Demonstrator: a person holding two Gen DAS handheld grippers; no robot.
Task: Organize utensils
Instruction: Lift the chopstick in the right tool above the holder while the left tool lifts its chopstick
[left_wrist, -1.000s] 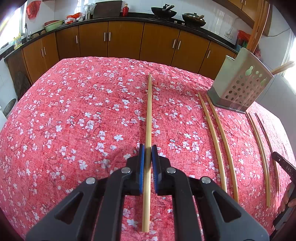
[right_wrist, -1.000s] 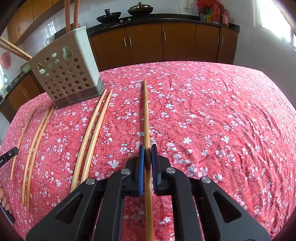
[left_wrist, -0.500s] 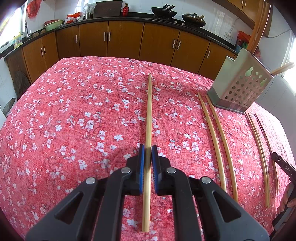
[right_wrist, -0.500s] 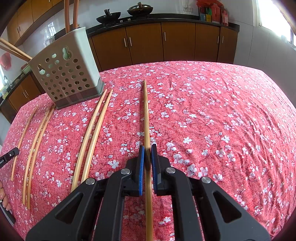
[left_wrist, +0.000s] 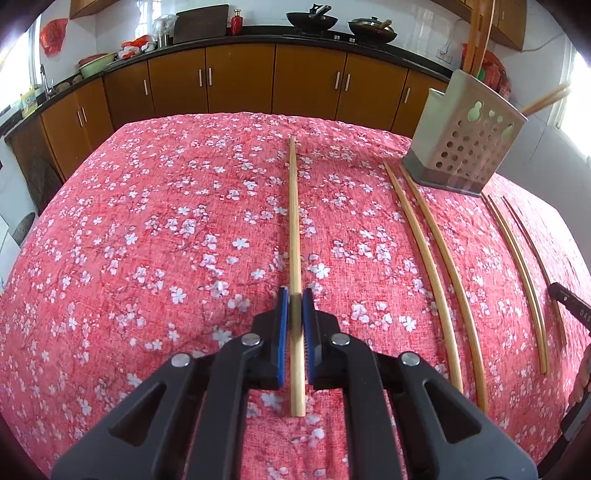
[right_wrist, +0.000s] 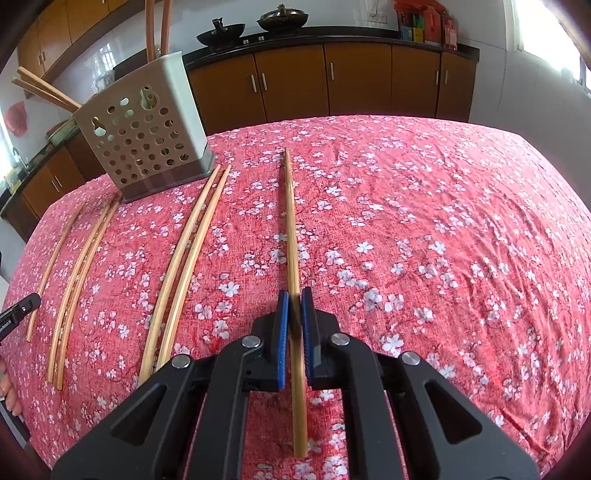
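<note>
Two bamboo chopsticks are held, one per gripper, over the red floral tablecloth (left_wrist: 147, 258). In the left wrist view my left gripper (left_wrist: 295, 301) is shut on a chopstick (left_wrist: 293, 221) that points away along the cloth. In the right wrist view my right gripper (right_wrist: 294, 301) is shut on another chopstick (right_wrist: 290, 221) that points the same way. The perforated beige utensil holder (left_wrist: 465, 147) (right_wrist: 144, 147) stands at the back between them, with several chopsticks (right_wrist: 155, 26) upright in it.
Loose chopsticks lie on the cloth: a pale pair (left_wrist: 432, 288) (right_wrist: 173, 266) and thinner ones (left_wrist: 532, 299) (right_wrist: 74, 288) beyond. The other gripper's tip shows at each view's edge. Brown cabinets (left_wrist: 240, 85) and a counter with woks stand behind the table.
In both views the near end of the held chopstick has come up from the bottom edge of the picture. The grippers and loose chopsticks stay where they were.
</note>
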